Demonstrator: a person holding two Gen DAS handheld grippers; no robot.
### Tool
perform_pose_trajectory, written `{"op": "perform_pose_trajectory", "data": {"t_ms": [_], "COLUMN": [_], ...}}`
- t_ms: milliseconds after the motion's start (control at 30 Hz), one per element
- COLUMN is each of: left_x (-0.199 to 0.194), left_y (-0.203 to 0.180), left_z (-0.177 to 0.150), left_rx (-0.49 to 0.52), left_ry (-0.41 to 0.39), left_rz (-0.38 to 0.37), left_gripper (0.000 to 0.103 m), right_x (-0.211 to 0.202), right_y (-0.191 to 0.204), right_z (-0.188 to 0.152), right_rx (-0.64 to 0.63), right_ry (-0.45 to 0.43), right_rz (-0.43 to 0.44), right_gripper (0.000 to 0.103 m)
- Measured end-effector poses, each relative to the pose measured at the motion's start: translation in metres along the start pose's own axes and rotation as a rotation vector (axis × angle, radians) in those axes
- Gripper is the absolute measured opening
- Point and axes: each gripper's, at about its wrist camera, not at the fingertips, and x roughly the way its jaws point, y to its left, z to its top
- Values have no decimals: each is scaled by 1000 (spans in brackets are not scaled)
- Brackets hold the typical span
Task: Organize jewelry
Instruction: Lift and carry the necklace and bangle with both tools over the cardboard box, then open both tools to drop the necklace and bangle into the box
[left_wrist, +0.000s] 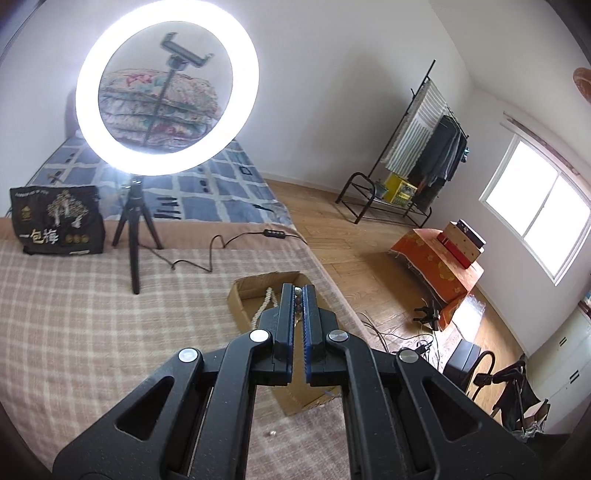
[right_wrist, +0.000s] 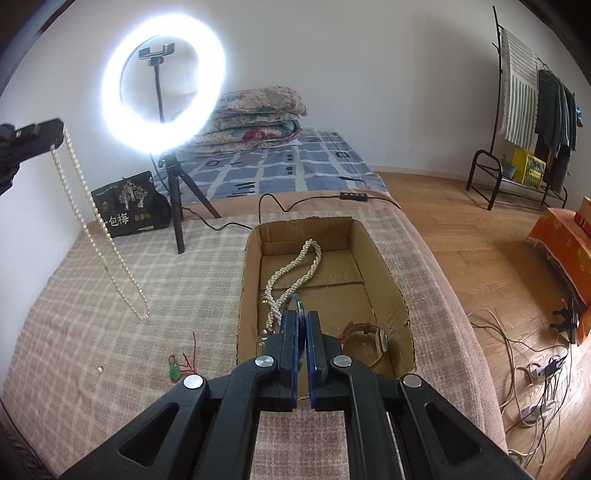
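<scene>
Right at my fingertips, my right gripper (right_wrist: 302, 321) is clenched on a thin blue ring-shaped piece (right_wrist: 297, 303), perhaps a bangle, whose arc sticks up between the pads. It hovers over the near end of the open cardboard box (right_wrist: 384, 266) that sits on the checked blanket (right_wrist: 110, 332). Inside the box, just beyond my fingertips, a thick twisted pearl rope (right_wrist: 295, 273) lies stretched along the floor, and a watch with a brown strap (right_wrist: 373, 338) rests in the near right corner.

On the blanket left of the box lie a small green charm on red thread (right_wrist: 177, 365) and, further left, a tiny pale stud (right_wrist: 100, 368).

My left gripper (right_wrist: 55, 134) is up at the left edge of the right wrist view, clamped on a long single pearl strand (right_wrist: 103, 243). The strand hangs down in a loop, its lowest end just reaching the blanket, well apart from the box. From the left wrist view a few beads (left_wrist: 297, 295) show pinched between the blue pads of that gripper (left_wrist: 297, 291), with the box (left_wrist: 243, 291) and the pearl rope (left_wrist: 266, 302) below and beyond.

Further back stand a lit ring light (right_wrist: 164, 85) on a black tripod and a black printed bag (right_wrist: 127, 203). Beyond them are a blue patterned bedspread (right_wrist: 295, 166) and folded floral quilts (right_wrist: 258, 118) against the white wall.
</scene>
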Motion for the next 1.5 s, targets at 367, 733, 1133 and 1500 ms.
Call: {"op": "perform_pose_trajectory", "data": {"t_ms": [367,733,1133,1500], "left_x": [67,143,188,178], "left_y": [-35,-33,-36,-33], "left_z": [13,11,-1,-1], "left_rx": [32,-29,-9,22], "left_ry": [44,146,203,195], "left_rz": [-32,-46,-28,10], "left_gripper": [2,2,2,54], "right_x": [16,35,44,37], "right_y": [-5,-5,-3,-1], "right_z": [0,-6,-8,-10], "right_rx": [57,79,73,72], "right_ry": [26,68,86,61], "right_rz": [40,50,71,46], "right_gripper": [1,1,17,85]}}
